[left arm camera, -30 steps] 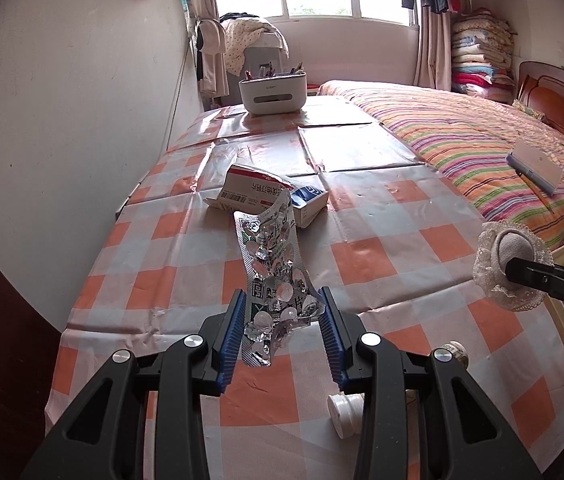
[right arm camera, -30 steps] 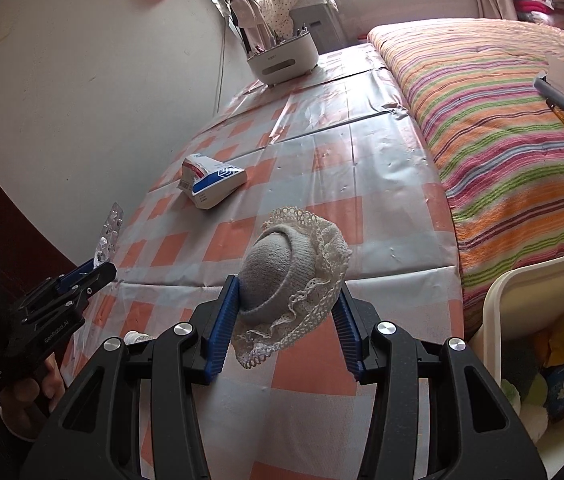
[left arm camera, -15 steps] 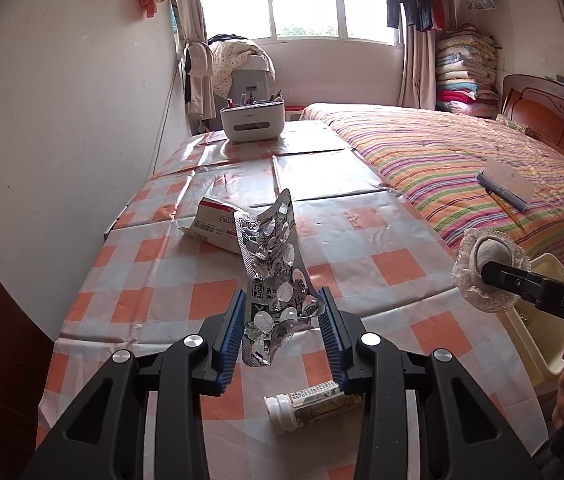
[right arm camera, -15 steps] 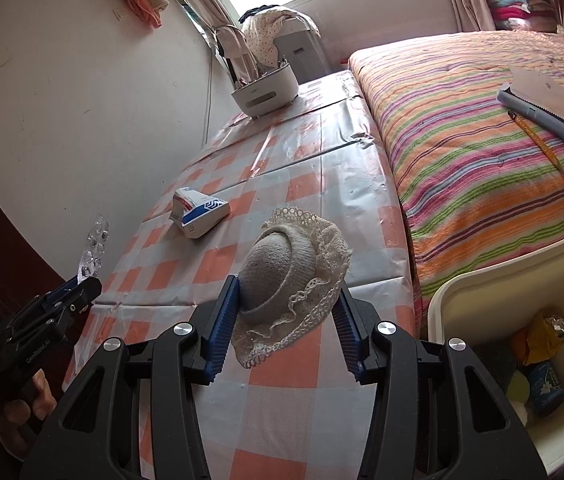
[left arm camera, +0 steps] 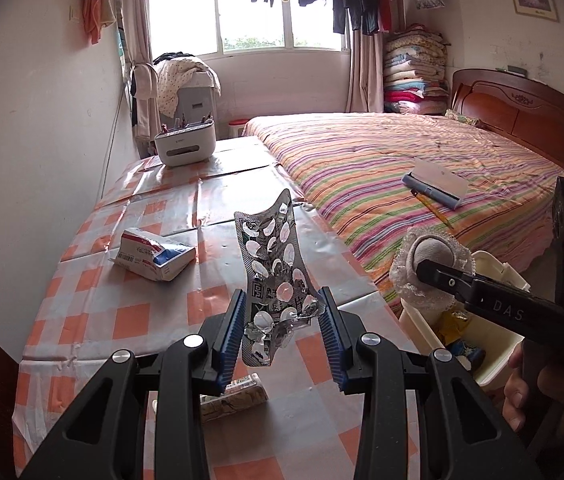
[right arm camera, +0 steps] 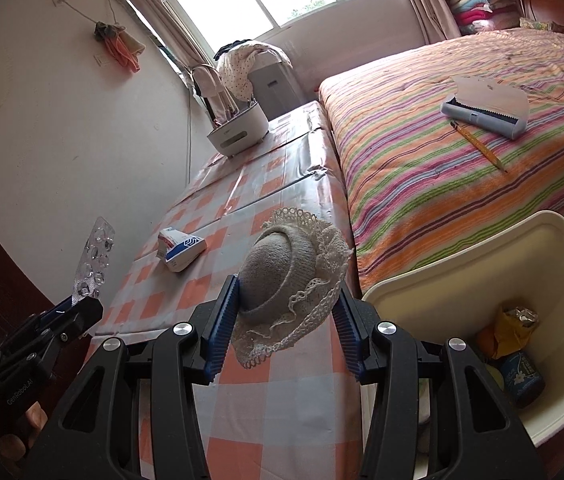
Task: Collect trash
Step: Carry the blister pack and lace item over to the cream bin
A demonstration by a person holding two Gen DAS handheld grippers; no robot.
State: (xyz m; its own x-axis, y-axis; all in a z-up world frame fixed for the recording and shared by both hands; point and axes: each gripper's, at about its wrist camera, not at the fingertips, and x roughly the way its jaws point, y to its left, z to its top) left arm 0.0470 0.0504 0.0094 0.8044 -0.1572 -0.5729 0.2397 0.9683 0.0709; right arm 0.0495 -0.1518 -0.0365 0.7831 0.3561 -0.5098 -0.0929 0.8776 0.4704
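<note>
1. Jaws of the left gripper [left arm camera: 282,334] clench the lower end of a crumpled, emptied blister pack [left arm camera: 276,276], which stands upright above the checked table [left arm camera: 94,320].
2. Jaws of the right gripper [right arm camera: 285,316] grasp a balled grey sock with a lace frill [right arm camera: 287,276], held over the table edge just beside the cream bin [right arm camera: 469,256].
3. Wrappers and a small blue container [right arm camera: 519,376] lie inside the bin.
4. On the table rest a medicine box [left arm camera: 154,258] and, under the left gripper, a lying bottle [left arm camera: 234,396].
</note>
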